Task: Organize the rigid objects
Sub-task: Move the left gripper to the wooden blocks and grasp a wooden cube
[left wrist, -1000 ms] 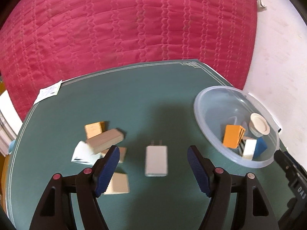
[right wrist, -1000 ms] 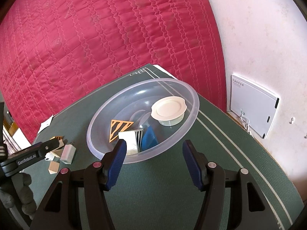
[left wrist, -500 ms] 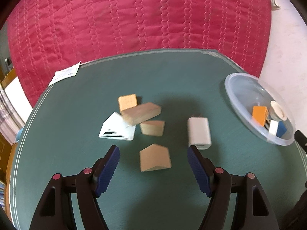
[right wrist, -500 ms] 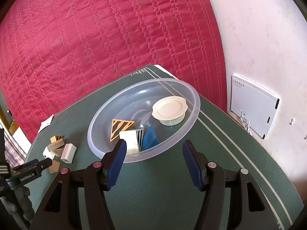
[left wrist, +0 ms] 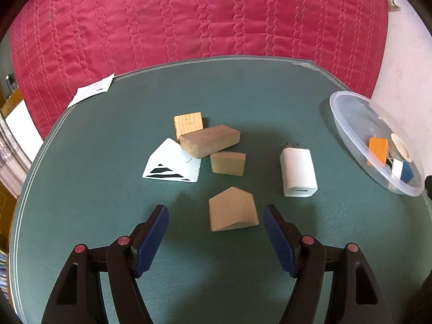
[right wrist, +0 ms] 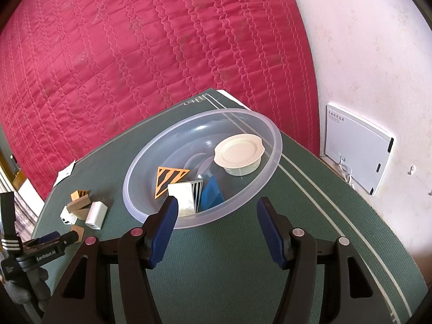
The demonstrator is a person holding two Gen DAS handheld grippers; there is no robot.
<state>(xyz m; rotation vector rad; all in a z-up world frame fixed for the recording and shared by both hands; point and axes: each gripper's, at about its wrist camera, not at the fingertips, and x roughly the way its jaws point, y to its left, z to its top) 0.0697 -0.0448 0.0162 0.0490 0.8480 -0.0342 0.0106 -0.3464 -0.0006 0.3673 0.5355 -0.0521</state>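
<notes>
My left gripper [left wrist: 216,213] is open and empty; a house-shaped wooden block [left wrist: 232,212] lies just in front of it, between the fingers' line. Beyond lie a wooden wedge [left wrist: 228,163], a long wooden block [left wrist: 210,140], a small wooden cube [left wrist: 188,124], a white striped prism [left wrist: 172,164] and a white charger [left wrist: 298,172]. The clear plastic bowl [right wrist: 272,135] holds an orange striped triangle [right wrist: 170,179], a white striped block [right wrist: 185,195], a blue block [right wrist: 212,193] and a white lid [right wrist: 239,154]. My right gripper [right wrist: 216,221] is open and empty at the bowl's near rim.
The green mat [left wrist: 108,216] covers the table, with a red quilted surface [left wrist: 189,21] behind it. A paper slip [left wrist: 91,93] lies at the mat's far left corner. A white wall box [right wrist: 356,151] hangs to the right. The left gripper shows in the right wrist view [right wrist: 54,239].
My left gripper has swung left from the charger and bowl, and now faces the house-shaped block. The right gripper has stayed still at the bowl.
</notes>
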